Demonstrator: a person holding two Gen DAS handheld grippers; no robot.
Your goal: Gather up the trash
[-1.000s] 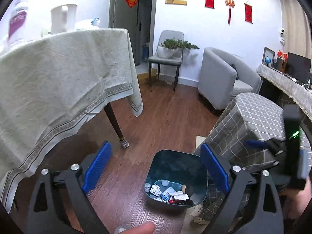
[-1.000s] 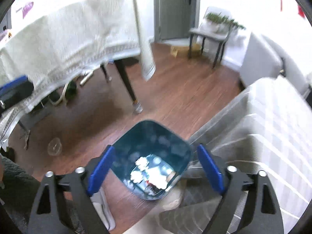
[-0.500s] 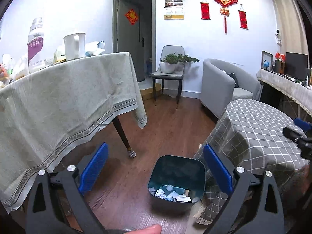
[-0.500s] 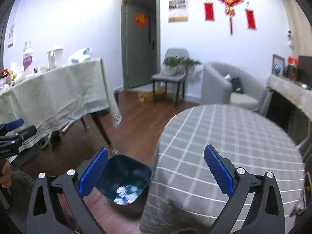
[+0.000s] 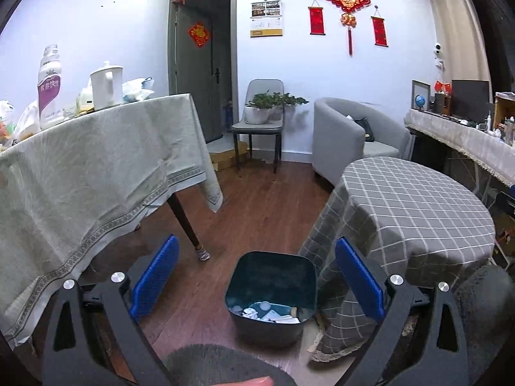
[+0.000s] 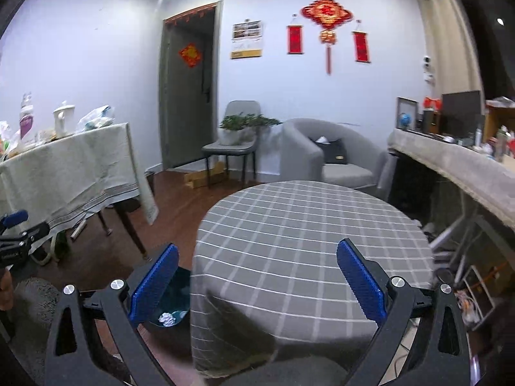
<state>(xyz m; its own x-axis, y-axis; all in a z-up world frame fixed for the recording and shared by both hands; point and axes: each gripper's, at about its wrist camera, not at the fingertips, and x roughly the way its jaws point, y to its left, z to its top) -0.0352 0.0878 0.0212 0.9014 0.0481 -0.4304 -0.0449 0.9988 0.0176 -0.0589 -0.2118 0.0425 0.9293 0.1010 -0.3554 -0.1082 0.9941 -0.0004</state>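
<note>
We face a long table [image 5: 96, 173] draped in a pale green cloth, filling the nine o'clock side of the left wrist view, its dark leg [image 5: 185, 222] standing on the wood floor [image 5: 257, 199]. At three o'clock sits the round table [image 5: 415, 206] under a grey checked cloth, whose hanging edge touches or nearly touches the bin's right side; we cannot tell which. Behind it, near one o'clock, is a grey armchair [image 5: 347, 135], and at twelve a grey chair [image 5: 260, 119] carrying a potted plant [image 5: 273, 106]. A white kettle [image 5: 106, 83] and a tall bottle [image 5: 49, 87] stand on the long table at ten o'clock. The dark teal trash bin [image 5: 272, 292] stands on the floor at six o'clock, between the two tables, with crumpled paper and scraps [image 5: 267, 313] in its bottom. Our left gripper [image 5: 257, 276] is spread wide and holds nothing, framing the bin. Our right gripper [image 6: 257, 280] is likewise wide and empty above the checked cloth, and its left finger [image 6: 154, 283] partly covers the bin at seven o'clock.
</note>
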